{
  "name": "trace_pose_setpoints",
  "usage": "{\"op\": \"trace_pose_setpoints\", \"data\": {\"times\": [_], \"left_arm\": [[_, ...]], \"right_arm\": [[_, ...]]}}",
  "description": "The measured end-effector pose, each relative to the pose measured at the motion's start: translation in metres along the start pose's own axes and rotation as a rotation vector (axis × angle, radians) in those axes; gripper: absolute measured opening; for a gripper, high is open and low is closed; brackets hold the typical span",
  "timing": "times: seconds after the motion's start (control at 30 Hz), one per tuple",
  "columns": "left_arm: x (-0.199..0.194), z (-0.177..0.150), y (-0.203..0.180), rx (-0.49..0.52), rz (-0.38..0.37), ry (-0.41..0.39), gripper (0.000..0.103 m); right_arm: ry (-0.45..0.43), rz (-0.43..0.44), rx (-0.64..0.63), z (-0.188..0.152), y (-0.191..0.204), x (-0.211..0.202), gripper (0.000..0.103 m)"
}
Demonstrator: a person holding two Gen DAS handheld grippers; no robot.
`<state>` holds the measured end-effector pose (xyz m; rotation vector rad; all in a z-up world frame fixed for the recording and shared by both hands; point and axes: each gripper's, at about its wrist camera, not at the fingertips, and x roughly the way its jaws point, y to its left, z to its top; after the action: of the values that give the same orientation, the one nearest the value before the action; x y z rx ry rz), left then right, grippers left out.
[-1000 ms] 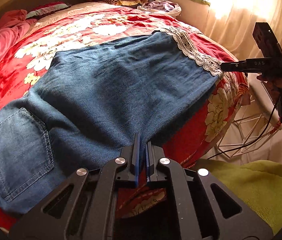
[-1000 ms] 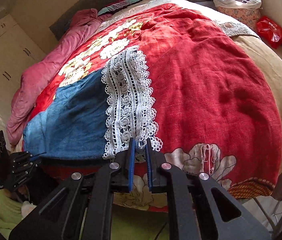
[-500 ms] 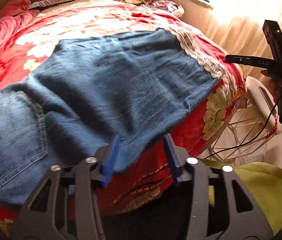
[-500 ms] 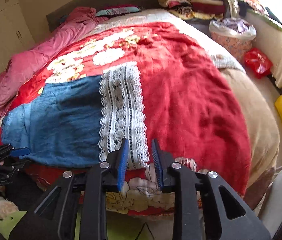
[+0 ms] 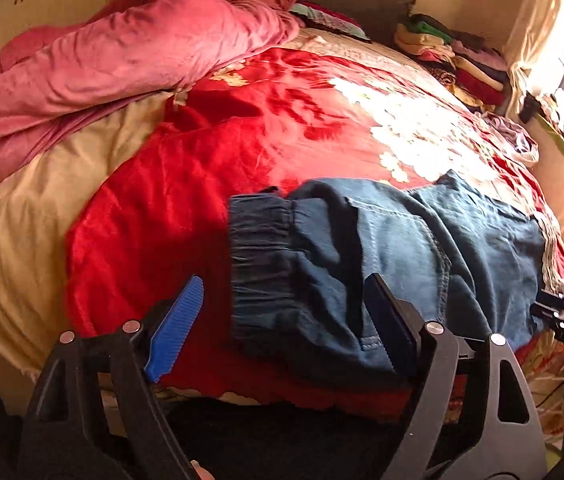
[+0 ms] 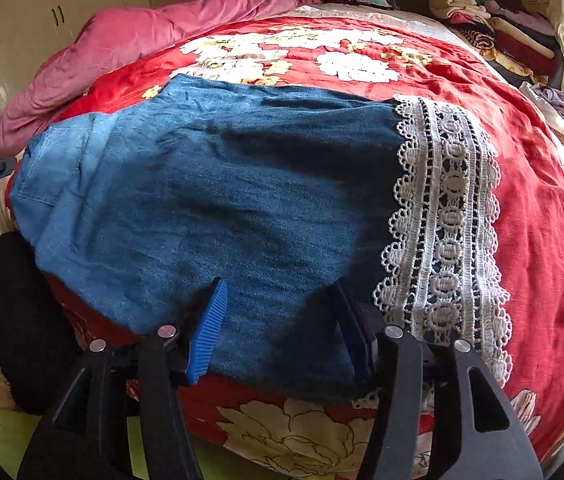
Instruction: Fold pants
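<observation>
A: Both tongs are coming open as we speak. The left gripper (image 5: 282, 328) spreads its jaws wide over the waistband end of the pants (image 5: 382, 264), pads clear of the cloth, clenched on nothing.

B: Same on the other side. The right gripper (image 6: 282, 328) is parting above the near edge of the pants (image 6: 210, 200); denim shows between the blue pads (image 6: 208, 330), but they don't look to be pressing it. Released, I'd say.

A: So where's the garment? Flat on the red floral blanket (image 5: 210, 168), at the bed's near edge, folded leg over leg, waistband (image 5: 258, 248) gathered at nine o'clock from the left camera.

B: And from the right camera the lace hem (image 6: 446, 216) sits at three o'clock, the leg running off toward nine. (The pink quilt (image 6: 154, 36) bunched at eleven is well apart, no trouble there.)

A: My guess: next comes a fresh pinch for a crosswise fold. To do it well, take both layers at the near edge, not just the top one.

B: Agreed, and match the grips: one near the waistband, one near the lace, so the fold line stays straight. Lift evenly, or the thin denim will sag between the hands.

A: Watch the overhang at six o'clock; cloth could slip off the bed.
</observation>
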<state>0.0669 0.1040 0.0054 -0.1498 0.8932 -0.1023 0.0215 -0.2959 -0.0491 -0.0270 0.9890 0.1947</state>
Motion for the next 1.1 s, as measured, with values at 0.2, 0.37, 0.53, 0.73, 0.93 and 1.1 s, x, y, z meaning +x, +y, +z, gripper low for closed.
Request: {"op": "trace_pose_setpoints", "data": {"times": [0.2,0.37,0.53,0.73,0.93,1.1], "left_arm": [[0.041,0.006,-0.002,-0.025,0.007,0.076,0.037],[0.026,0.022,0.004,-0.004,0.035,0.016,0.034],[0.04,0.013,0.015,0.007,0.044,0.063,0.035],[0.029,0.008,0.016,-0.01,0.046,0.045,0.05],[-0.018,0.023,0.003,0.005,0.033,-0.065,0.062],[-0.018,0.052,-0.048,0.101,-0.051,-0.095,0.067]], "right_arm": [[-0.002,0.028,0.026,0.0,-0.005,0.0,0.057],[-0.001,0.033,0.035,0.0,-0.006,-0.001,0.057],[-0.014,0.028,0.038,-0.003,-0.005,0.002,0.058],[-0.011,0.049,0.027,-0.001,-0.004,0.001,0.065],[-0.136,0.066,0.095,0.015,-0.025,-0.034,0.065],[-0.228,0.032,0.171,0.045,-0.071,-0.057,0.065]]}}
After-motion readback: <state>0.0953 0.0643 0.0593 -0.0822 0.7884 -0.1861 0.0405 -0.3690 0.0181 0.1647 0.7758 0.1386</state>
